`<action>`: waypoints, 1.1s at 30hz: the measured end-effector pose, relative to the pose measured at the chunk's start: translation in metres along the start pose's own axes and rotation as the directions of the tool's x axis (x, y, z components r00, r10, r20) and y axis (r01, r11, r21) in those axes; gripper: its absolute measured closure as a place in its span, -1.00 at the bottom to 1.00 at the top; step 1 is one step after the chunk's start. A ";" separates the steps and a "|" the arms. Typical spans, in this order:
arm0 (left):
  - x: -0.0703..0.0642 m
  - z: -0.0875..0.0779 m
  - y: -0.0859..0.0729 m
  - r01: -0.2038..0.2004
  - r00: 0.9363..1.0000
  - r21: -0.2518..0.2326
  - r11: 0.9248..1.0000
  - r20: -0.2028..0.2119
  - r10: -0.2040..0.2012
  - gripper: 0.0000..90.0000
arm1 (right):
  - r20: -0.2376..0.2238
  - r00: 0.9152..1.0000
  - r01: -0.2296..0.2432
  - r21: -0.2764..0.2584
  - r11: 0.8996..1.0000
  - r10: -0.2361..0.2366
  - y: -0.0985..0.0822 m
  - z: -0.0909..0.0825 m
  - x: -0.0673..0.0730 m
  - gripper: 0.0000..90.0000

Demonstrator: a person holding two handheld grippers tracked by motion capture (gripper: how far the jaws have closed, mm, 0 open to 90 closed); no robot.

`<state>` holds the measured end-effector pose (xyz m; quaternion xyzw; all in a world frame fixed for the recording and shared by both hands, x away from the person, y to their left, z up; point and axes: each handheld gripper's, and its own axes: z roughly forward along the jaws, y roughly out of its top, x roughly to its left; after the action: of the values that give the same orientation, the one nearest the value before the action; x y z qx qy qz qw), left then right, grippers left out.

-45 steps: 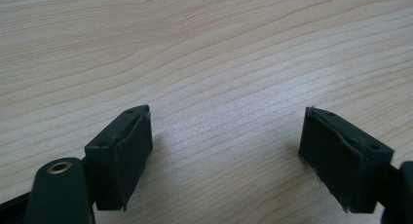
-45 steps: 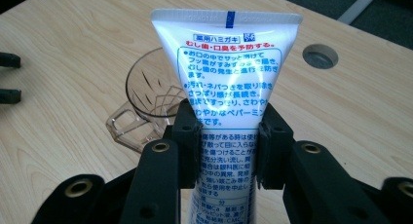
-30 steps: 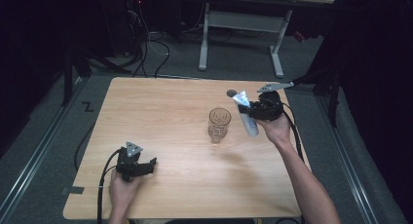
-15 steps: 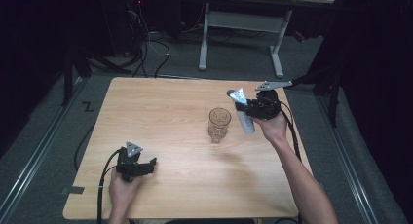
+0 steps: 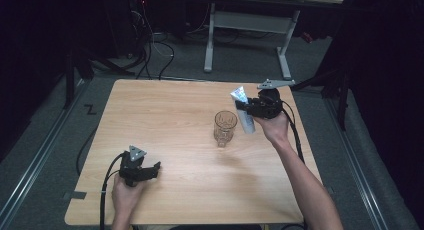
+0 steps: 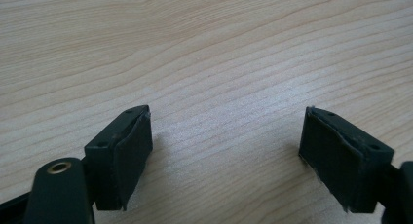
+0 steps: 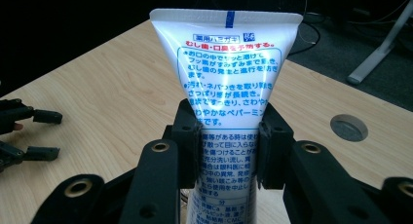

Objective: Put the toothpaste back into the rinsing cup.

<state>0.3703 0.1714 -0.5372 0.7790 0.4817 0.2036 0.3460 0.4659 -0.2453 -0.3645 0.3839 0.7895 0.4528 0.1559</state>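
Tube lifted slightly w/ right gripper, clamped mid-body, long axis tilted, just right of glass; left gripper wide, empty.

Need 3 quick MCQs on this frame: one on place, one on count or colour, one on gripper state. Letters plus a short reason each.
1. Where is the glass cup relative to the right gripper?
A. On the table just to its left in the high view
B. Next to the left gripper
C. On the floor

2. What colour is the tube and its print?
A. Black with yellow print
B. White with blue and red print
C. Green with no print

3. How do the left gripper's jaws stand?
A. Shut on the tube
B. Shut on the cup
C. Open, bare table between them

Answers: 1 A, the high view shows the cup on the wood beside the tube-holding gripper. 2 B, the right gripper view shows the print close up. 3 C, the left gripper view shows wood grain between the pads.
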 end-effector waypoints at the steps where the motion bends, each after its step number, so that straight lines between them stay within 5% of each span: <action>1: 0.000 0.000 0.000 0.000 1.000 0.000 1.000 0.000 0.000 -0.56 | -0.001 1.000 -0.002 -0.001 1.000 0.002 0.000 0.001 0.000 0.50; 33: 0.001 0.000 0.000 0.010 1.000 -0.004 1.000 0.001 -0.010 -0.53 | -0.013 0.999 0.030 -0.040 0.999 -0.030 0.031 0.041 0.019 0.50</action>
<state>0.3705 0.1727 -0.5370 0.7760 0.4848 0.2024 0.3490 0.4918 -0.1974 -0.3588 0.3657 0.7870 0.4688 0.1650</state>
